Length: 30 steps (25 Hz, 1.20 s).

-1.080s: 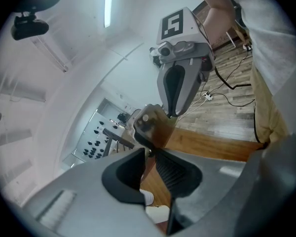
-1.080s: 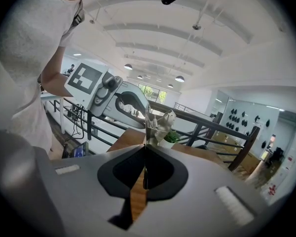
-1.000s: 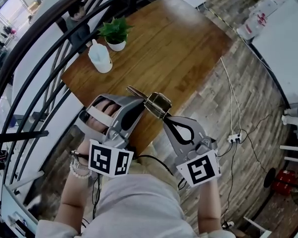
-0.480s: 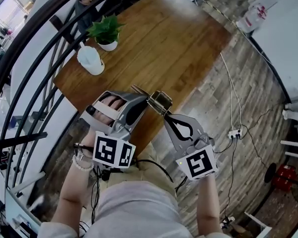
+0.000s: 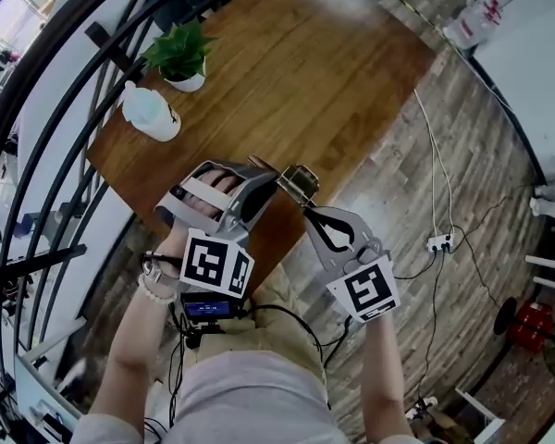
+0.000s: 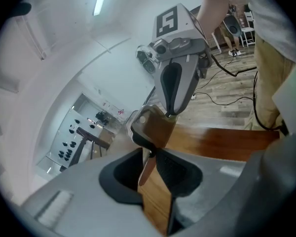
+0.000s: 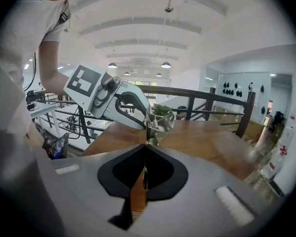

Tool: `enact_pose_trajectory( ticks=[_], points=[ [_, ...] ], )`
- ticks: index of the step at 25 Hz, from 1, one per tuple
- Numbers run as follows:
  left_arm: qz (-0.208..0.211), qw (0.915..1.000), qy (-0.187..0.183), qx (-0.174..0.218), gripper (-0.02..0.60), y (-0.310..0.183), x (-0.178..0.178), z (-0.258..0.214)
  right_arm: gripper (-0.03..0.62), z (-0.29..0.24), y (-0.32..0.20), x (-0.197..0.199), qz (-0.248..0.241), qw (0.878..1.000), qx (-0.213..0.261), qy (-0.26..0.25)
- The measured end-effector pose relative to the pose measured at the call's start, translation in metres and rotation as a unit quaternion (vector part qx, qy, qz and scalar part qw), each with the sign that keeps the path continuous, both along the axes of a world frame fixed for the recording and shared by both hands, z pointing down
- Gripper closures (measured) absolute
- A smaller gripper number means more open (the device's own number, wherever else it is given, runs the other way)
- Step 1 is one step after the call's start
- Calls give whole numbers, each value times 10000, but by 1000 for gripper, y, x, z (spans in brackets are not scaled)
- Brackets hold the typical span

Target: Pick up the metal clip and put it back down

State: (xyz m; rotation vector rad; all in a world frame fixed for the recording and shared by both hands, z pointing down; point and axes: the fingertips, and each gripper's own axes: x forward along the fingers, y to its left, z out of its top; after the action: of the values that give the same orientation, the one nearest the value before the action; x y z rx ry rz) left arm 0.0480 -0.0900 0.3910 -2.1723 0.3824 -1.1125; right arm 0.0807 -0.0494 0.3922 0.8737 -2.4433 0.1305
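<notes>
The metal clip (image 5: 299, 183) is a shiny folded clip with thin wire handles, held over the near edge of the wooden table (image 5: 333, 72). My left gripper (image 5: 276, 179) comes in from the left, shut on one handle. My right gripper (image 5: 307, 209) comes from below right, shut on the other. In the left gripper view the clip (image 6: 150, 127) stands just past the closed jaws, with the right gripper (image 6: 180, 78) behind it. In the right gripper view the clip (image 7: 159, 120) sits at the jaw tips, the left gripper (image 7: 116, 102) beyond. I cannot tell whether it touches the table.
A potted green plant (image 5: 180, 54) and a white bottle (image 5: 151, 114) stand at the table's far left. A black curved railing (image 5: 46, 109) runs along the left. Cables and a power strip (image 5: 439, 243) lie on the plank floor to the right.
Both grippers keep their hold on the clip at the table's near edge. The head view has swung, so the plant and bottle sit further left in the picture.
</notes>
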Motion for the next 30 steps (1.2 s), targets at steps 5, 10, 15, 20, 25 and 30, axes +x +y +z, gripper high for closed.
enact_pose_trajectory(
  ticks=[5,10,15,20,25,30],
  points=[
    [28,9996,-219,-202,497,-6,5,26,566,24,-6,4,87,9995,-278,-145],
    [-21,9988,-241,-421,497,-15,10,51,566,47,-14,10,142,9977,-545,-373],
    [-54,9967,-369,-726,497,-23,15,79,566,72,-22,14,149,9956,-803,-459],
    [-63,9944,-457,-948,495,-30,23,100,566,94,-28,25,163,9934,-1030,-475],
    [-105,9920,-544,-1137,495,-35,30,118,566,112,-34,32,204,9892,-1273,-697],
    [-242,9902,-619,-1231,495,-45,33,130,566,124,-45,35,188,9852,-1472,-862]
  ],
)
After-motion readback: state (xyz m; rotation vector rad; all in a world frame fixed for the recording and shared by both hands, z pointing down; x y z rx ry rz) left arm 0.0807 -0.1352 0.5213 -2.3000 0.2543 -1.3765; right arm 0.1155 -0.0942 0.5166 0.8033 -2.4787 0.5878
